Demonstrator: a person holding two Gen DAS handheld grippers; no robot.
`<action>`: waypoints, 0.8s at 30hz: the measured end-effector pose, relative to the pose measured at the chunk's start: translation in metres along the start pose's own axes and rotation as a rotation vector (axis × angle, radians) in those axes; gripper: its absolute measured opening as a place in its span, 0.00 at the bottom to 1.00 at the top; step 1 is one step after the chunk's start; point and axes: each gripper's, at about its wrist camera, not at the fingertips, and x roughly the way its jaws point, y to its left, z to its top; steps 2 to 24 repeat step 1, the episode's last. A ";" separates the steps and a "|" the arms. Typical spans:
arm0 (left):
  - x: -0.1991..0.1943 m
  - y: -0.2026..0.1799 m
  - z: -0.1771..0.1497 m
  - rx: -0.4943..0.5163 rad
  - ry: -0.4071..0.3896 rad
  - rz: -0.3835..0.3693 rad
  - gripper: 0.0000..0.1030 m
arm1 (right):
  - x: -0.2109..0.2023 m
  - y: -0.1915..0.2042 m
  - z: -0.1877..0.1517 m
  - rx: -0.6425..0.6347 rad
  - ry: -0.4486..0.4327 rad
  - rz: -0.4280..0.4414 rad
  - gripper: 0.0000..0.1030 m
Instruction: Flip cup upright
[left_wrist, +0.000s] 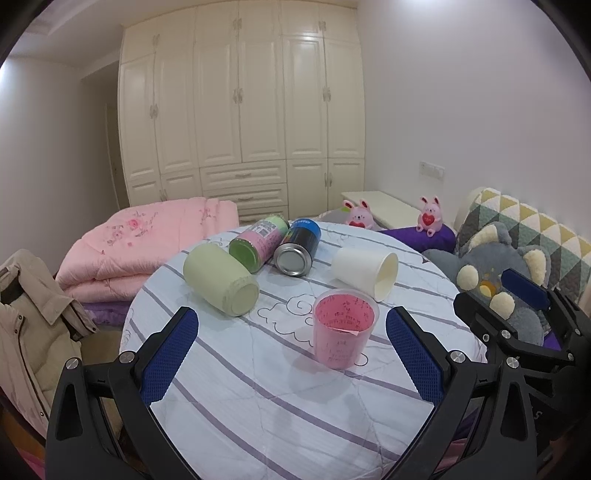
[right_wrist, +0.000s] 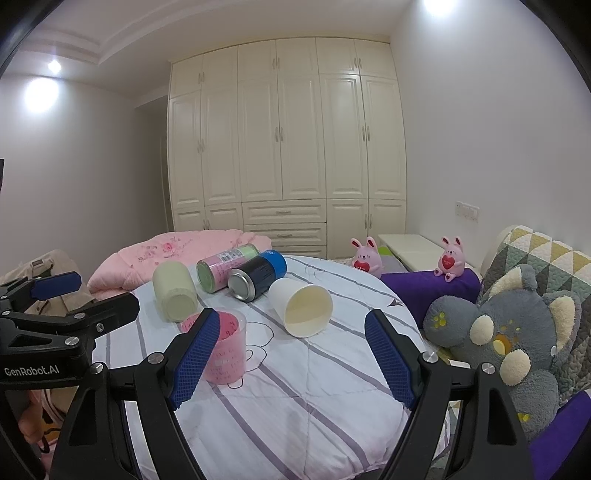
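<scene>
White cup (right_wrist: 301, 308) lies sideways on tabletop (right_wrist: 295, 398) | both hand-held grippers spread wide, empty | right hand-held gripper (right_wrist: 291, 360) lined up w/ it, prob. to grab.

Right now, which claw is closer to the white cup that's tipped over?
Right, probably. The white cup lies on its side straight ahead of the open right claw. From the open left claw it sits farther back and to the right, behind the upright pink cup.

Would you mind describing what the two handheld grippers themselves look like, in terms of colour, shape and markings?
Both the left gripper and the right gripper have matte black angular frames with silver screws. Their fingers are flat paddles faced with blue, diamond-textured pads. White "GenRobot.AI" lettering marks the left gripper's body. No cables or sleeves show.
</scene>
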 end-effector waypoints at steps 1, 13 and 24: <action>0.001 0.000 0.000 -0.001 0.004 -0.003 1.00 | 0.000 0.001 0.000 -0.002 0.001 -0.002 0.80; 0.001 0.000 0.000 -0.001 0.004 -0.003 1.00 | 0.000 0.001 0.000 -0.002 0.001 -0.002 0.80; 0.001 0.000 0.000 -0.001 0.004 -0.003 1.00 | 0.000 0.001 0.000 -0.002 0.001 -0.002 0.80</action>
